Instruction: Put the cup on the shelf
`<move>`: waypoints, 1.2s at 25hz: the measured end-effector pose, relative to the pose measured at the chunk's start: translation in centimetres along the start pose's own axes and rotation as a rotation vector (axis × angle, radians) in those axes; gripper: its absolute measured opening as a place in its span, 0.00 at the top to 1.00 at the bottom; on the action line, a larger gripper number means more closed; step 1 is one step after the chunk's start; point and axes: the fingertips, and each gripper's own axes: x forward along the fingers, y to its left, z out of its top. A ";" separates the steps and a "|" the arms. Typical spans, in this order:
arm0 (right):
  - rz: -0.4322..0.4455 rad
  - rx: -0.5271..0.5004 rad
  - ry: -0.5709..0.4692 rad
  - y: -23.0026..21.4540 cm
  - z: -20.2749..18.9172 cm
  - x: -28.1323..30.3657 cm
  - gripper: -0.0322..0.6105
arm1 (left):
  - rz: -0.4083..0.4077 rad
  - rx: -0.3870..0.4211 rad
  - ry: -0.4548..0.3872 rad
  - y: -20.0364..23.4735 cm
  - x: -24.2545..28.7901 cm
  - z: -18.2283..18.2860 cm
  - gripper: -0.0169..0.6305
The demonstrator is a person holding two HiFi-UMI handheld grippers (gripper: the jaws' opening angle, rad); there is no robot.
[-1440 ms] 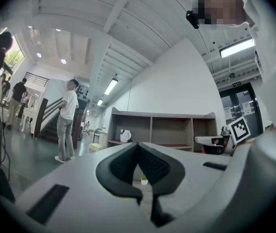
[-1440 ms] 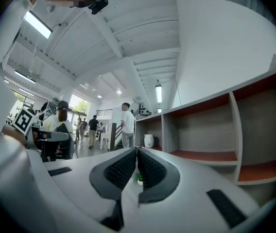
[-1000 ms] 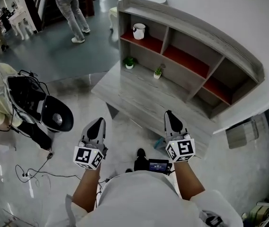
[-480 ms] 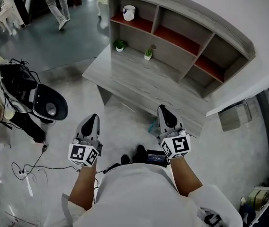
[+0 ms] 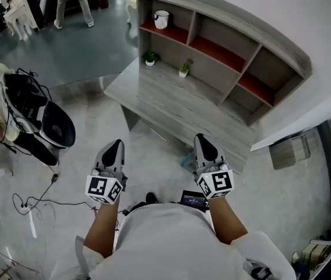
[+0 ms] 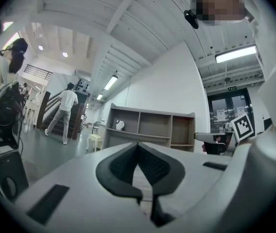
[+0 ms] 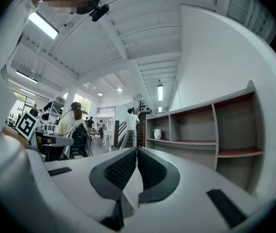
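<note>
White cup [image 5: 161,19] sits in shelf's [image 5: 218,31] left compartment, well ahead; left gripper [image 5: 116,146] and right gripper [image 5: 202,140] equally far, both clenched, empty.

1 cup [image 5: 161,19] — 2 plants [image 5: 150,58] [image 5: 184,70].

Bright, even indoor light. Long white ceiling tube lamps [image 6: 235,54] glare overhead. Polished grey stone floor [image 5: 154,150] shows soft sheen and faint shadows. Heavy fisheye bending; black vignette rings both gripper views. Little blur.

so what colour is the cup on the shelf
White. The cup shows best in the head view.
</note>
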 end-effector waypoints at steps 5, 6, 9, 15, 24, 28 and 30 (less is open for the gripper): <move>0.007 0.018 0.018 -3.5 -0.9 -2.5 0.89 | -0.004 -0.009 0.019 -3.3 1.8 -0.8 0.96; 0.005 0.022 0.027 -4.2 -1.0 -3.1 0.89 | -0.013 -0.013 0.020 -4.2 2.1 -0.7 0.96; -0.001 0.027 0.050 -5.7 -1.3 -5.4 0.89 | -0.033 -0.015 0.040 -6.9 1.9 -0.9 0.96; 0.021 0.018 0.069 -5.7 -1.8 -9.8 0.89 | -0.037 -0.014 0.055 -11.6 -0.6 -1.7 0.96; 0.059 0.027 0.058 -7.3 -2.7 -12.8 0.89 | -0.032 -0.008 0.085 -15.9 -1.5 -3.8 0.96; 0.061 0.036 0.081 -7.9 -3.6 -13.7 0.89 | -0.031 -0.013 0.088 -16.8 -1.2 -4.2 0.96; 0.060 0.042 0.084 -8.0 -3.8 -13.6 0.89 | -0.028 -0.014 0.089 -16.8 -1.1 -4.2 0.96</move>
